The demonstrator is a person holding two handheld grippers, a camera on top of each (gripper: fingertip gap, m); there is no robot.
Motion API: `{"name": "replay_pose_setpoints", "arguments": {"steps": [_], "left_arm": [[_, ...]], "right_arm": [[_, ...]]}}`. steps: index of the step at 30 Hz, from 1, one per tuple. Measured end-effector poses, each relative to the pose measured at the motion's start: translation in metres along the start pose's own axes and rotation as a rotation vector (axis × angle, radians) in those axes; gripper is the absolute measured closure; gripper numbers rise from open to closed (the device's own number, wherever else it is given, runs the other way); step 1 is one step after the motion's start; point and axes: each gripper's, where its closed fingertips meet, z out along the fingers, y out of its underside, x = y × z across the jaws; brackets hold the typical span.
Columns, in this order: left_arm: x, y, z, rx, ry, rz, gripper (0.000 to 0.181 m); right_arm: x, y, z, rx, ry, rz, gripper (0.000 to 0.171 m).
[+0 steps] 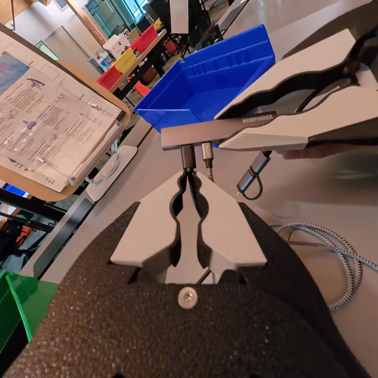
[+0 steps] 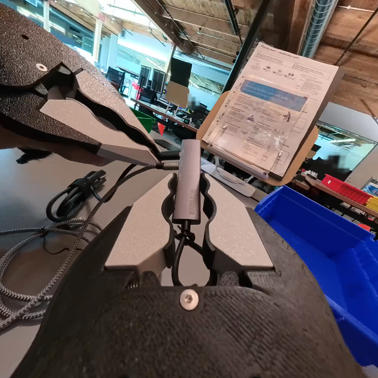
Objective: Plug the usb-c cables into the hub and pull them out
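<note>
Right wrist view: the grey hub (image 2: 187,188) is being held clamped lengthwise in the right gripper (image 2: 188,184), above the worktop (image 2: 24,184), its long axis running away from the camera. Two plugs are seated in its left side; the black cable (image 1: 191,192) is being pinched by the left gripper (image 1: 189,176), beside the braided cable (image 2: 114,190).

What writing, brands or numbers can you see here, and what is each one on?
I do not quote writing from pictures; here is where it stands.
hub: white brand lettering along its top face.
braided cable's plug: tiny lettering, too small to read.
printed sheets on the stand: headings and body text, mostly blurred.
</note>
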Motion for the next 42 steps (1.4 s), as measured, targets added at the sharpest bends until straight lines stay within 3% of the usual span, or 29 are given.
{"name": "replay_pose_setpoints", "arguments": {"steps": [8, 13, 17, 26, 33, 42], "left_arm": [[-0.001, -0.001, 0.001, 0.017, -0.002, -0.071, 0.179], [-0.002, -0.002, 0.001, -0.008, -0.045, 0.026, 0.179], [-0.001, -0.001, -0.001, -0.004, -0.022, 0.037, 0.180], [-0.003, 0.004, 0.001, -0.043, 0.015, 0.105, 0.179], [0.001, -0.001, 0.003, 0.005, 0.073, -0.079, 0.178], [-0.048, -0.003, -0.038, 0.138, -0.067, -0.302, 0.139]], "right_arm": [[0.004, 0.003, 0.001, -0.023, 0.028, 0.056, 0.149], [0.004, 0.003, 0.001, -0.019, 0.018, 0.075, 0.149], [-0.001, 0.003, -0.001, -0.017, -0.094, 0.046, 0.148], [-0.006, 0.008, 0.003, -0.034, -0.107, -0.008, 0.147], [0.005, 0.004, 0.001, -0.006, -0.015, -0.034, 0.149], [0.056, -0.006, 0.000, -0.034, 0.148, -0.049, 0.149]]}}
